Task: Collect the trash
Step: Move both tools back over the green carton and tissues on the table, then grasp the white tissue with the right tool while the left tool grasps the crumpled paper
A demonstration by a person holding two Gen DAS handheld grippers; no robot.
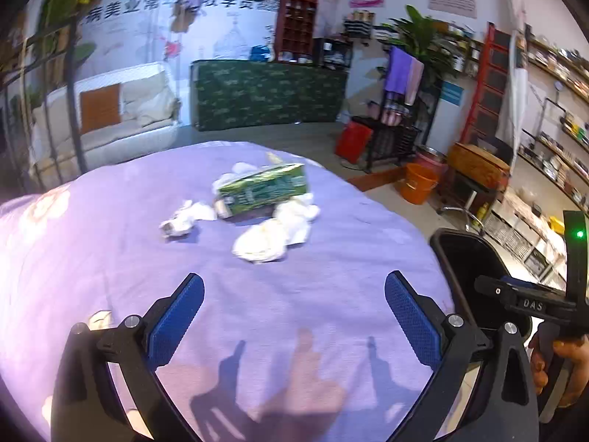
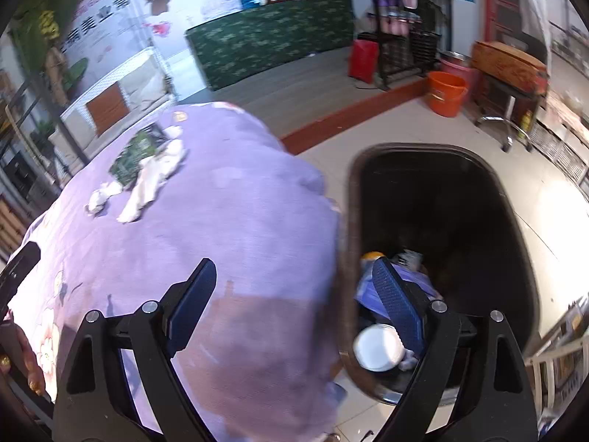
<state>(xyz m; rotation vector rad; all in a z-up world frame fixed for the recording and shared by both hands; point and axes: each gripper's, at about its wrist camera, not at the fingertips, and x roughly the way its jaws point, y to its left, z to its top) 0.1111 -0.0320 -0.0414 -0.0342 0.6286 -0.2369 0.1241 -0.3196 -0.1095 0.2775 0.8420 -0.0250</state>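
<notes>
A green tissue pack [image 1: 263,188] lies on the purple-covered table [image 1: 110,258], with crumpled white tissues [image 1: 263,241] in front of it and a smaller wad [image 1: 180,223] to its left. My left gripper [image 1: 294,294] is open and empty, a little short of the tissues. My right gripper [image 2: 294,283] is open and empty over the table's right edge, its right finger above the black trash bin [image 2: 460,191]. The bin holds several bits of trash, including a white lid [image 2: 377,346]. The pack [image 2: 134,156] and tissues [image 2: 152,180] show far left in the right wrist view.
The bin [image 1: 464,258] stands on the floor at the table's right. An orange bucket [image 1: 419,182], a red bag [image 1: 351,140], a black rack and a stool stand beyond it. A green-covered counter [image 1: 268,92] and a white sofa [image 1: 110,110] are behind the table.
</notes>
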